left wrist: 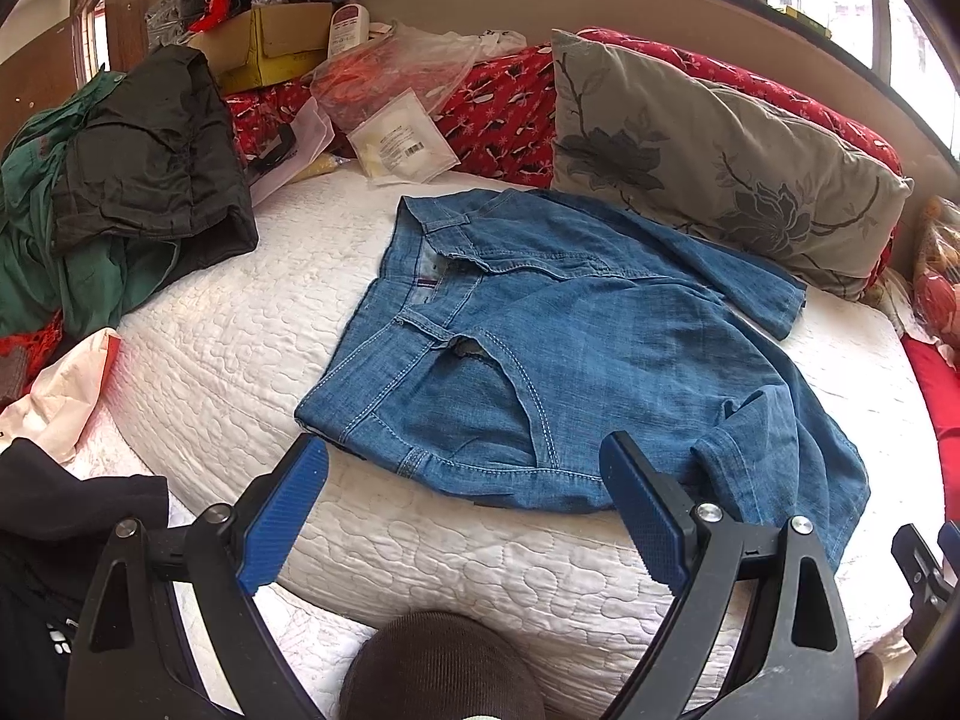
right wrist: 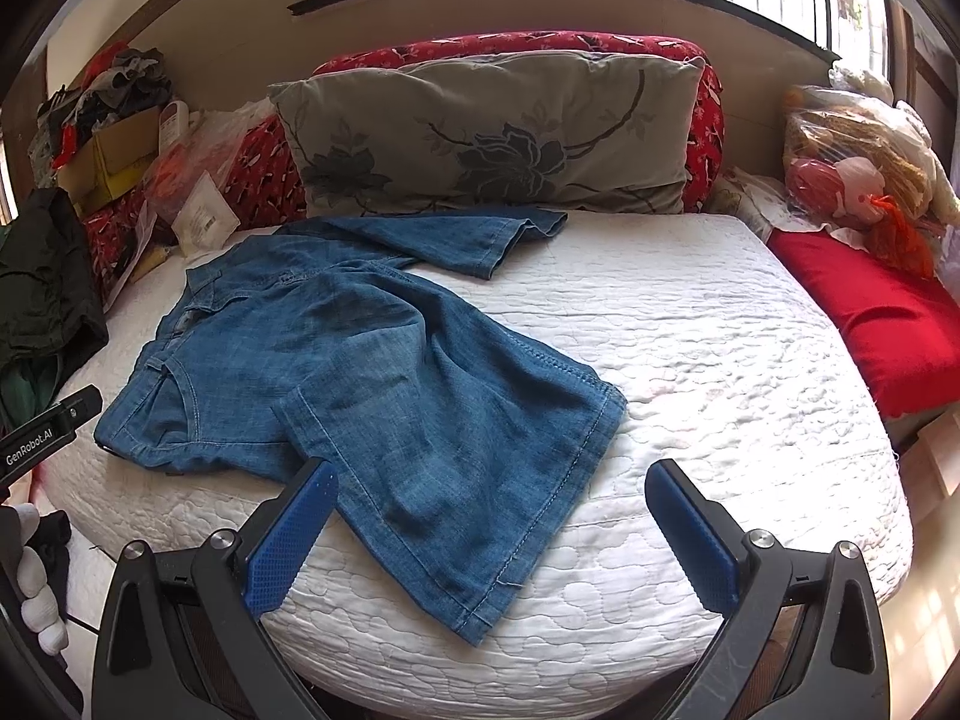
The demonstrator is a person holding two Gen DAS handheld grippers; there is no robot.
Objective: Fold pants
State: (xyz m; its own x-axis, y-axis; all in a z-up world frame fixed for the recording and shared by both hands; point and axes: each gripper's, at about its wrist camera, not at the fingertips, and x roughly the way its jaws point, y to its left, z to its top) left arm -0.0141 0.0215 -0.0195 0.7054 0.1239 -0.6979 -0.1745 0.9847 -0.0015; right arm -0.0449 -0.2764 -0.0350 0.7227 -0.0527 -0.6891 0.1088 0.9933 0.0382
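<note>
1. The left gripper (left wrist: 462, 516) and the right gripper (right wrist: 491, 537) both hang wide apart and hold nothing, poised at the near edge of the bed, low over the quilt.
2. The white quilted mattress (right wrist: 720, 360) spreads out ahead of both tongs and carries everything else.
3. The blue denim pants (right wrist: 360, 360) lie spread on it, unfolded. The waistband sits just ahead of the left tongs, one leg runs down between the right tongs' fingers to the near edge, and the other leg reaches away toward the pillow.
4. The grey floral pillow (right wrist: 492, 138) leans against the red bolster, well ahead of the right tongs; the far leg's hem lies just beside it.
5. A dark jacket on green cloth (left wrist: 150, 144) is heaped to the left of the left tongs, near the waistband but apart from it.
6. A red cushion (right wrist: 870, 312) lies to the right of the right tongs, well apart from the pants.
7. A plastic bag and paper packets (left wrist: 396, 138) sit ahead and left, beyond the waistband.
8. Likely risks: the near leg is rumpled where it overlaps the seat, so a pinch there may catch two layers and drag the whole garment; a pinch pressed too deep may also snag the quilt.
9. Swinging the far leg over could brush the pillow and skew the fold.
</note>
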